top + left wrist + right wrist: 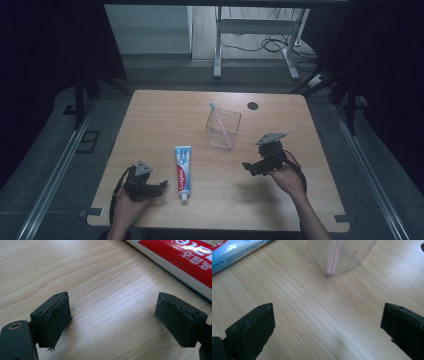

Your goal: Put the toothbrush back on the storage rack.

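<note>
- Surface: light wood-grain table (165, 107), rounded corners, a small dark round hole (253, 105) near its far edge. Grey floor all round; metal rails run along both long sides. Black curtains close in the left and right. Beyond the far edge stands a white-legged frame (255, 37) with cables on the floor.
- Landmark: clear plastic cup (223, 129), square-sided, upright, just right of table centre and toward the far half. A pink toothbrush (220, 123) stands tilted inside it, head poking above the rim at the far-left corner.
- Toothpaste tube (183, 172): lies flat, near-left of the cup, well apart from it, cap toward the person's edge.
- Left gripper (161, 185): held in the left hand (127, 210), far to the near-left of the cup, just left of the tube's cap end. In the left gripper view its jaws stand wide apart over bare wood, nothing between them; tube edge passes just beyond the right jaw.
- Right gripper (248, 167): held in the right hand (287, 177), near-right of the cup, a short gap away. In the right gripper view jaws are spread wide, empty, pointing at the cup's base.
- Open room: bare wood between cup and right gripper; wide bare strip along the far-left of the table; near edge bare between the two forearms.
</note>
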Demonstrator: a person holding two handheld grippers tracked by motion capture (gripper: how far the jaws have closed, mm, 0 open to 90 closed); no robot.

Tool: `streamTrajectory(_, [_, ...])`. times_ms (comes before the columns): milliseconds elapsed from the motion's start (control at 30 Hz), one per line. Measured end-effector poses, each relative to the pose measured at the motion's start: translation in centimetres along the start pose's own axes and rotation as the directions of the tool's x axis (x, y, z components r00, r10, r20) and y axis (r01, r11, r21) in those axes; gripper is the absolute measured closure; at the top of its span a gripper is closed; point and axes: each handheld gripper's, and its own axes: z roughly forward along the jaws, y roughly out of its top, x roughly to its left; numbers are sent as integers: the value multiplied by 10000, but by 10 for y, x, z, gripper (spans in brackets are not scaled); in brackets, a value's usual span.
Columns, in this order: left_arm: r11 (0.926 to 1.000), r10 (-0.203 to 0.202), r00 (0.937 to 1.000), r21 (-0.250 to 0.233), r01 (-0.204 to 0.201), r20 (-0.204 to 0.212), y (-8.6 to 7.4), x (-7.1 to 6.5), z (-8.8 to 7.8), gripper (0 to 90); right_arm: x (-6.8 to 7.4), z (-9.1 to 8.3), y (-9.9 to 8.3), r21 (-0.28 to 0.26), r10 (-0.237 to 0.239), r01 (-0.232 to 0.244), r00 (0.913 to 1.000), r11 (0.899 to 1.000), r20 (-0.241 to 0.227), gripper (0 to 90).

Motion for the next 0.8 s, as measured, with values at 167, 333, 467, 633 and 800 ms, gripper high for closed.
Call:
streamTrajectory(167, [10000, 23, 10000, 9, -23, 19, 0, 0, 0, 129, -1, -4, -12, -16, 98, -97, 9999, 10000, 99, 0])
streamTrajectory(333, [10000, -30, 10000, 11, 30, -21, 0, -1, 0, 126, 0, -6, -28, 31, 195, -196, 9995, 9998, 262, 0])
streamTrajectory(467, [10000, -38, 10000, 13, 38, -28, 1, -1, 1, 126, 1, -4, -41, 134, 301, -304, 9992, 9994, 259, 0])
streamTrajectory(633, [10000, -7, 10000, 13, 7, -28, 1, -1, 1, 126, 2, 0, -56, 229, 393, -399, 9990, 9989, 232, 0])
streamTrajectory(800, [10000, -39, 10000, 13, 39, -30, 1, -1, 1, 127, 3, 3, -65, 257, 418, -425, 9988, 9988, 238, 0])
